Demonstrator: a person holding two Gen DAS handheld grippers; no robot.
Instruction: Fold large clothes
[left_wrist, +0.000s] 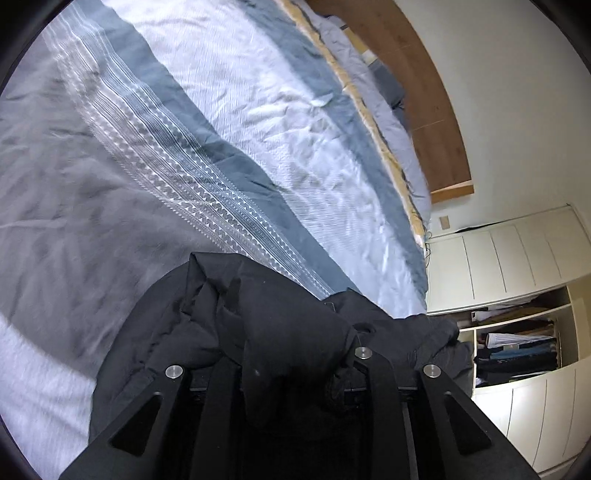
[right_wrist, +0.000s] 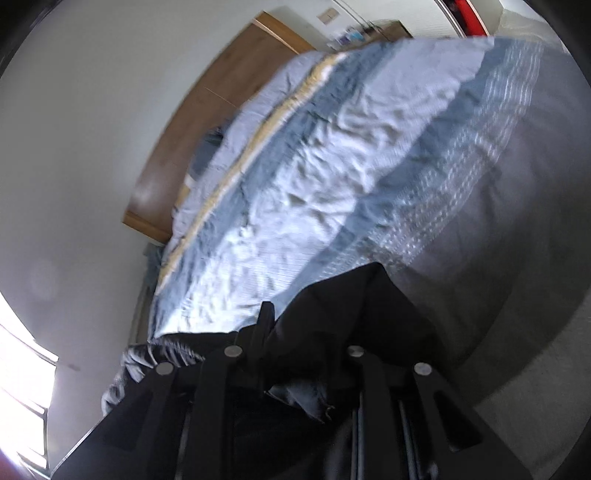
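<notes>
A large black garment is bunched over my left gripper, which is shut on its fabric and holds it above the bed. The cloth covers the fingertips. In the right wrist view the same black garment drapes over my right gripper, which is shut on it too. A wrinkled grey part of the garment hangs to the left of that gripper. Both grippers hold the garment up over the bed's near end.
The bed has a striped blue, white and grey duvet and a wooden headboard. An open white wardrobe with stacked clothes stands at the right. A bright window is at the lower left in the right wrist view.
</notes>
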